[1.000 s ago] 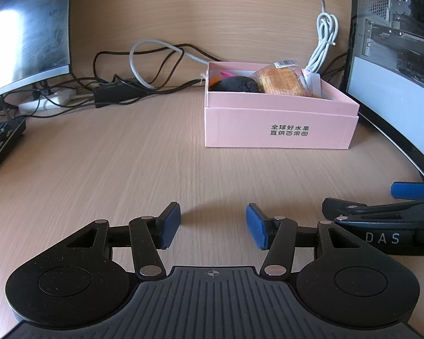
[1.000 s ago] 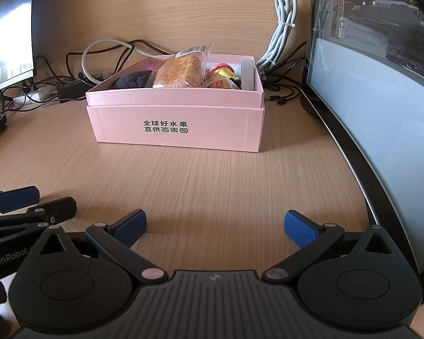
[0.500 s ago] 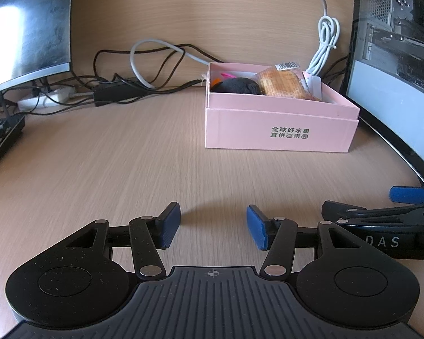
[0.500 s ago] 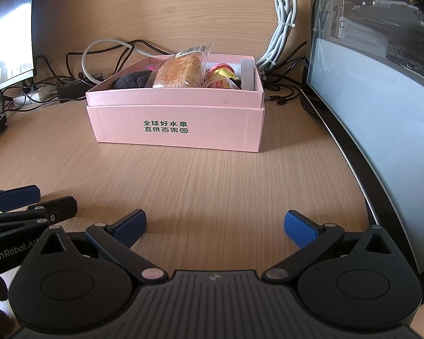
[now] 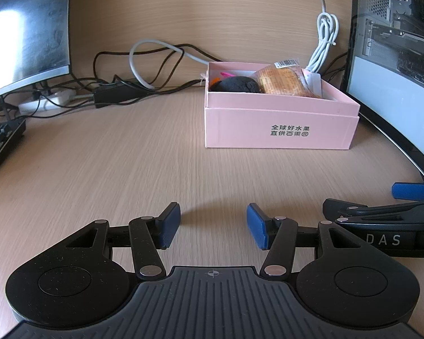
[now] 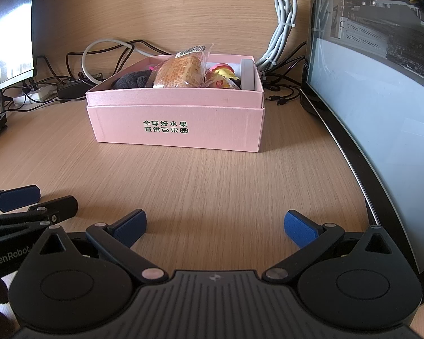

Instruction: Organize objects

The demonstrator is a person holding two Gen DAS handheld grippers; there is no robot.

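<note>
From where I sit the sorting looks close to finished: the pink box [image 6: 175, 124] stands toward the back of the tabletop [image 6: 212, 186], and everything loose seems to be in it already. Inside I can make out a dark fuzzy thing [image 6: 131, 80] on the left, a wrapped pastry [image 6: 181, 70] propped up in the middle, a small yellow-and-red packet [image 6: 222, 80] beside it, and a pale upright item [image 6: 247, 73] against the right wall. I see nothing lying loose on the wood in front of the box, so my guess is that little or nothing is left to gather; a lid, if there is one, is not in view.

My left gripper [image 5: 213, 226] hangs low over the bare wood with its jaws apart and empty. My right gripper [image 6: 214, 227] sits just beside it, jaws spread wider, also holding nothing. Both are well short of the box.

The surface is light wood-grain, with a matching back panel. A monitor [image 5: 25, 31] and keyboard [image 5: 1, 141] sit far left, tangled cables [image 5: 144, 84] behind, and a large curved screen [image 6: 381, 113] along the right
</note>
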